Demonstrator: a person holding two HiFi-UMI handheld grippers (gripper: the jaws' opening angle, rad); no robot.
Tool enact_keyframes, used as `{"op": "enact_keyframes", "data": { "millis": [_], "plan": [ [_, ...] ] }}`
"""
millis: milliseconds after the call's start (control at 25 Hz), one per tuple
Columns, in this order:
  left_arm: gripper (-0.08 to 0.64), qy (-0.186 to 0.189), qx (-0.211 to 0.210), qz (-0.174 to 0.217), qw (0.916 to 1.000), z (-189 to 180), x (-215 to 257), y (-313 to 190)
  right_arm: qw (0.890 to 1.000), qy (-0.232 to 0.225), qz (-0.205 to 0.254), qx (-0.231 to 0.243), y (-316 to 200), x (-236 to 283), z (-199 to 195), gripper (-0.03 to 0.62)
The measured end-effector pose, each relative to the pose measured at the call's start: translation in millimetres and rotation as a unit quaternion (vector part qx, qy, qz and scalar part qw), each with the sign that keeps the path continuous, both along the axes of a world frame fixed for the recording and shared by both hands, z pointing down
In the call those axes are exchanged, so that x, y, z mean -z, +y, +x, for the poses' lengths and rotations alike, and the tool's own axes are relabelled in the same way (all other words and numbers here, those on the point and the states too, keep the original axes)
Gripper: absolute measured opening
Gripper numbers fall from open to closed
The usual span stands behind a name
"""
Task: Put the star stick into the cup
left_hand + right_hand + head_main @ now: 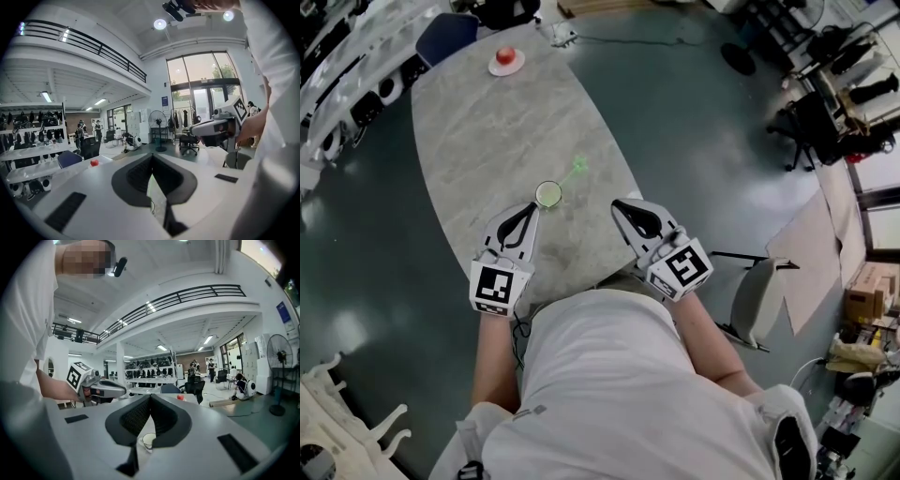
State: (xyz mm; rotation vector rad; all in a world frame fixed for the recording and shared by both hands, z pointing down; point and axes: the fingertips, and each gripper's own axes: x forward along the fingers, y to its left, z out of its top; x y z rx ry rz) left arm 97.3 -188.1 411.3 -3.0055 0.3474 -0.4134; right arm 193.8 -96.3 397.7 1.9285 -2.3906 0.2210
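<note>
though faint, star stick [574, 172] seems flat.

A grey marbled table [497, 131] stands on a dark glossy floor [694, 122], a grey chair [757, 302] near it. A railed balcony [187, 295] runs overhead. Tall glass doors [206, 86] and round ceiling lamps [160, 24] give light.

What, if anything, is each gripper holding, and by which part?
Nothing. The left gripper and right gripper are both shut and empty; the star stick lies on the table beside the cup.
</note>
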Motion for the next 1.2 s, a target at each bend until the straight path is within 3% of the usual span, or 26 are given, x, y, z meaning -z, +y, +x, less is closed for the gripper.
{"op": "enact_keyframes", "data": {
  "millis": [440,1200],
  "plan": [
    [0.002,-0.011,-0.018,0.001,0.9998,-3,-4,13,1.0,-0.002,-0.014,-0.006,7,-14,-2,0.011],
    [0.002,-0.02,0.011,-0.006,0.9997,-21,-12,15,1.0,-0.02,-0.023,0.001,6,-21,-6,0.011]
  ]
}}
